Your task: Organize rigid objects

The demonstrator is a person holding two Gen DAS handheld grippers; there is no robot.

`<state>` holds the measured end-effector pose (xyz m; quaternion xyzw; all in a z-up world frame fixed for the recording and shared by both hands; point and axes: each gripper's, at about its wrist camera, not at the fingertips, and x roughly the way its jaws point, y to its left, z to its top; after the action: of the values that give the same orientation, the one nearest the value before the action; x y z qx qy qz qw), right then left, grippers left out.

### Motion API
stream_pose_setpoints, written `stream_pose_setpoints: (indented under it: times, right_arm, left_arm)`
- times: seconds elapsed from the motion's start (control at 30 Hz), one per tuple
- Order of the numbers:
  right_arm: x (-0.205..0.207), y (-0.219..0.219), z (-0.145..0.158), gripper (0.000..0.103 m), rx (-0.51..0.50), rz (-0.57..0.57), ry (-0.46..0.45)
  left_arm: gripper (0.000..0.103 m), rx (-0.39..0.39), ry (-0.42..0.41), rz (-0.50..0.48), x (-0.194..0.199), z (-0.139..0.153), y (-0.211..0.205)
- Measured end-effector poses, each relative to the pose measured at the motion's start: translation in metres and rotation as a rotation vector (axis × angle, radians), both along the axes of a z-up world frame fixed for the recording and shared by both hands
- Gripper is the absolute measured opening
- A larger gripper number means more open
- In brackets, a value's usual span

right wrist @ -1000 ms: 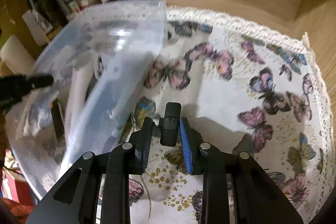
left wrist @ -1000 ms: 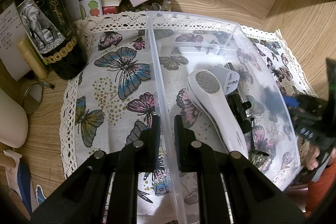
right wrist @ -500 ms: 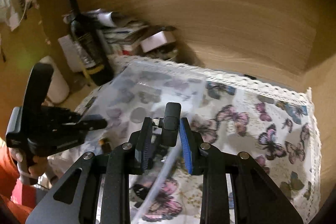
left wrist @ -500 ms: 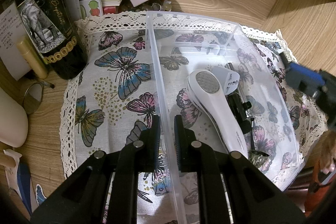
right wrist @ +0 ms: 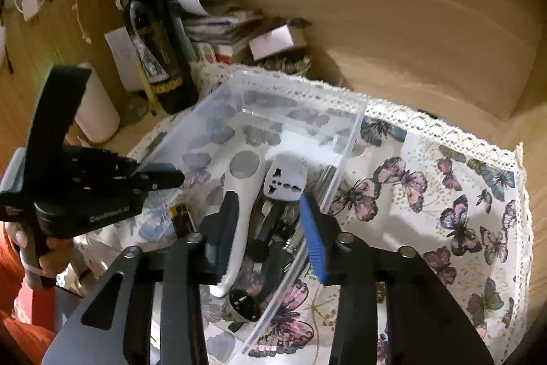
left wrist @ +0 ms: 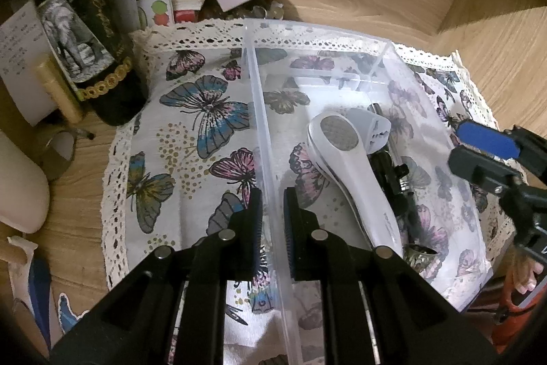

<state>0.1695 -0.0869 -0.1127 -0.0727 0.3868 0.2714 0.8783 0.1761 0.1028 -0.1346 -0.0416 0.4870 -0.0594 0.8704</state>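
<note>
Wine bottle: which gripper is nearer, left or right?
Left. The left gripper clamps the clear bin's near wall, on the wine bottle's side. The right gripper hangs open over the bin's far side.

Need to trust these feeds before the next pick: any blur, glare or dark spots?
Left wrist view: sharp, dim warm light, strong fisheye bending; clear bin wall slightly hazy over the white handheld device. Right wrist view: soft blur on the wine bottle and back wall; corners black.
</note>
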Motion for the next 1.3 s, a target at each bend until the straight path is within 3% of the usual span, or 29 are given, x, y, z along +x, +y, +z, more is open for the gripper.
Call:
stream_pose_setpoints:
  times: [0.23, 0.3, 0.37, 0.53, 0.6, 0.67, 0.87, 1.07, 1.3]
  right_arm:
    - [-0.015, -0.02, 0.023, 0.046, 0.05, -0.026, -0.072]
    - [-0.022, -0.026, 0.031, 0.054, 0.066, -0.039, -0.106]
    - [-0.03, -0.034, 0.041, 0.07, 0.086, -0.058, -0.153]
    - [-0.054, -0.049, 0.062, 0.088, 0.119, -0.104, -0.263]
    - [-0.064, -0.054, 0.069, 0.094, 0.122, -0.122, -0.302]
    - [-0.076, -0.06, 0.076, 0.103, 0.131, -0.145, -0.35]
    - [-0.101, -0.075, 0.087, 0.103, 0.164, -0.178, -0.428]
    - [-0.112, -0.083, 0.09, 0.103, 0.181, -0.206, -0.46]
    - [-0.124, -0.087, 0.09, 0.103, 0.204, -0.21, -0.467]
  left_arm:
    - [0.012, 0.054, -0.103, 0.035, -0.019, 0.032, -0.008]
    - [0.012, 0.046, -0.138, 0.034, -0.026, 0.044, -0.011]
    - [0.012, 0.032, -0.184, 0.037, -0.037, 0.057, -0.016]
    - [0.012, 0.044, -0.333, 0.041, -0.065, 0.085, -0.035]
    - [0.021, 0.035, -0.392, 0.041, -0.079, 0.096, -0.041]
    - [0.045, 0.023, -0.45, 0.05, -0.091, 0.104, -0.046]
    - [0.075, 0.069, -0.651, 0.094, -0.129, 0.125, -0.06]
    - [0.095, 0.094, -0.769, 0.112, -0.156, 0.136, -0.07]
    - [0.097, 0.074, -0.806, 0.107, -0.17, 0.14, -0.074]
